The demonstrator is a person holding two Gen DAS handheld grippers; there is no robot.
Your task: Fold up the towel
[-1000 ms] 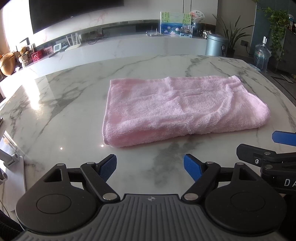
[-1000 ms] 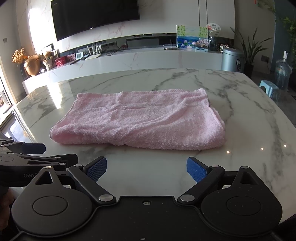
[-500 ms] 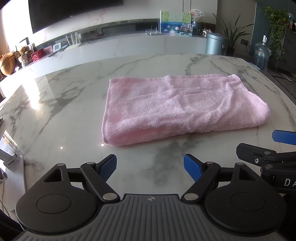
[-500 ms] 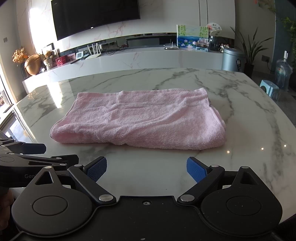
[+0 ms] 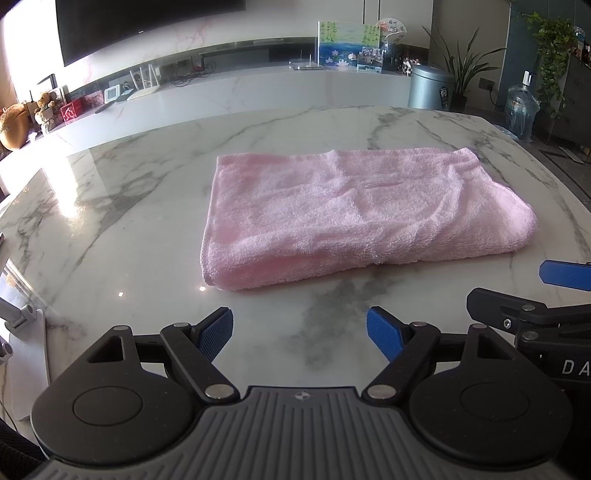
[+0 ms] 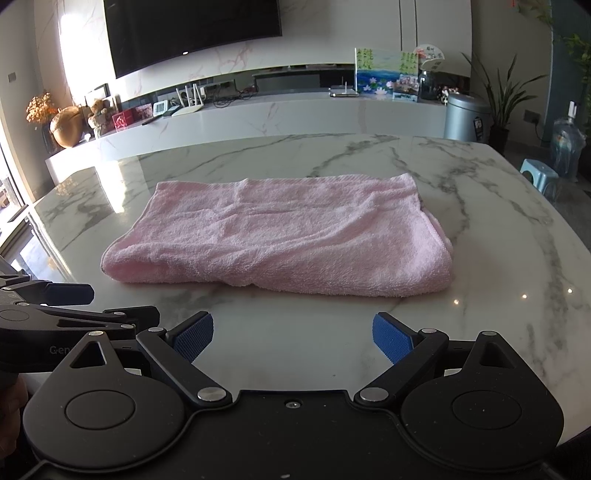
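Marble table (image 5: 110,206), glossy, grey-veined; sun glare at left. Pink towel (image 5: 354,214) folded, lying mid-table, creased. Left gripper (image 5: 300,328) and right gripper (image 6: 293,334): both spread wide, empty, short of towel. TV (image 6: 192,29) on far wall, cropped. Towel layers indistinct.

Little separates this moment from a second ago: in the left wrist view the folded pink terry towel (image 5: 354,218) sits marginally higher, suggesting the left gripper (image 5: 300,329) tips slightly; the shift is barely discernible.
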